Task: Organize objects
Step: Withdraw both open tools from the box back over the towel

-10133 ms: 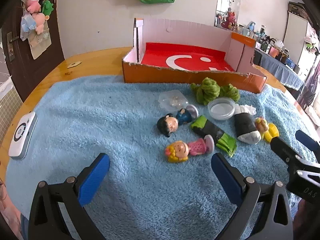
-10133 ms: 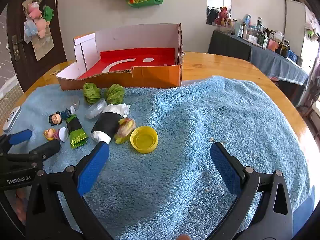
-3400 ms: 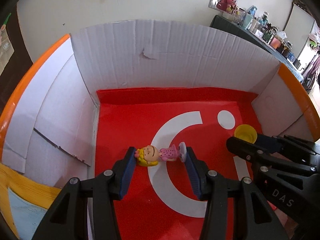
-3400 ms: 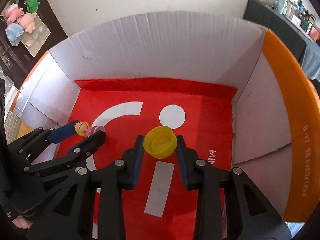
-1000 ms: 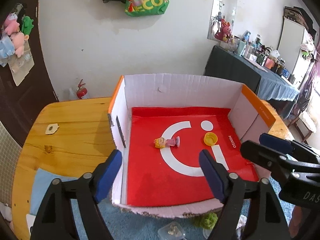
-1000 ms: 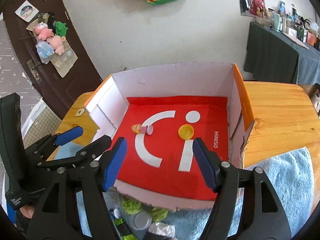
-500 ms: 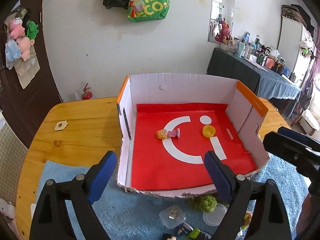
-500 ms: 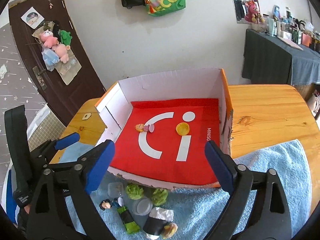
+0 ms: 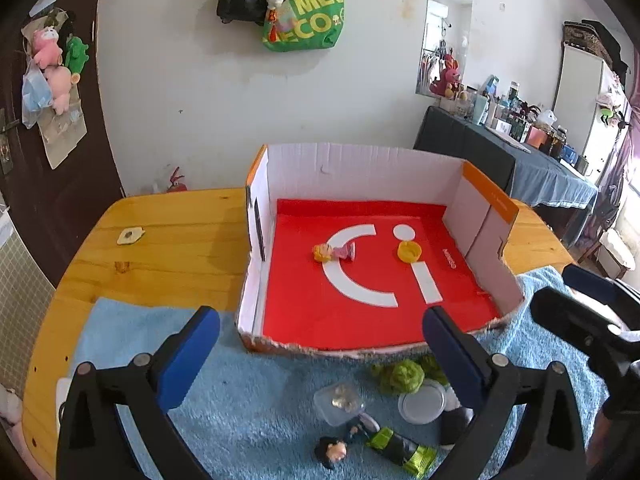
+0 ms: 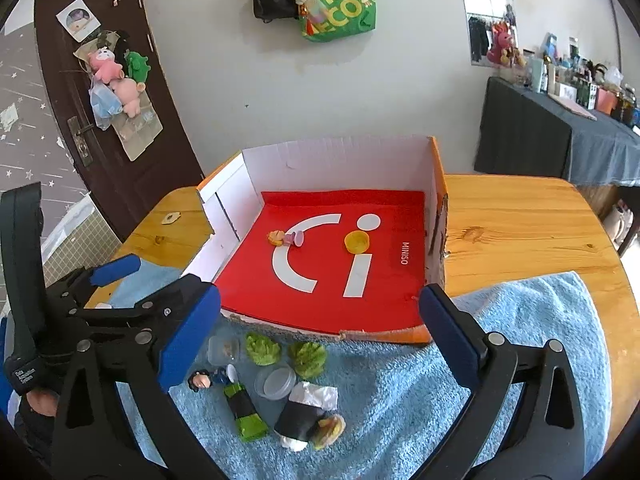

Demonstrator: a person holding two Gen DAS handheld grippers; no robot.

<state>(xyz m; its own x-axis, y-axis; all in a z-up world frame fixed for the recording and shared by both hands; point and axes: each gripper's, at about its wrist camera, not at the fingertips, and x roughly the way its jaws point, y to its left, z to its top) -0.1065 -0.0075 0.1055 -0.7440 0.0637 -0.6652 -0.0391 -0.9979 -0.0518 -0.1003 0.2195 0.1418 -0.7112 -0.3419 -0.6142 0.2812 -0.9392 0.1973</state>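
Observation:
The open cardboard box (image 9: 262,240) (image 10: 438,184) with a red floor holds a blonde doll in pink (image 9: 334,252) (image 10: 286,237) and a yellow cap (image 9: 409,251) (image 10: 357,241). On the blue towel (image 9: 248,400) (image 10: 520,328) before it lie a dark-haired doll (image 9: 334,450) (image 10: 202,380), a green-black packet (image 9: 396,446) (image 10: 244,412), two green balls (image 9: 402,376) (image 10: 262,348), a clear lid (image 9: 422,402) (image 10: 276,386), a small clear box (image 9: 340,400) (image 10: 224,350) and a black-white roll (image 10: 302,420). My left gripper (image 9: 320,352) and right gripper (image 10: 316,332) are open and empty above the towel.
The wooden table (image 9: 168,236) (image 10: 520,220) carries a small tag (image 9: 130,236). A white device (image 9: 62,394) lies at the towel's left edge. A dark door (image 10: 100,120) and a cluttered side table (image 10: 560,128) stand behind.
Both grippers left the doll and the cap in the box, opened, and have drawn back and down toward the towel; the loose items have come into view.

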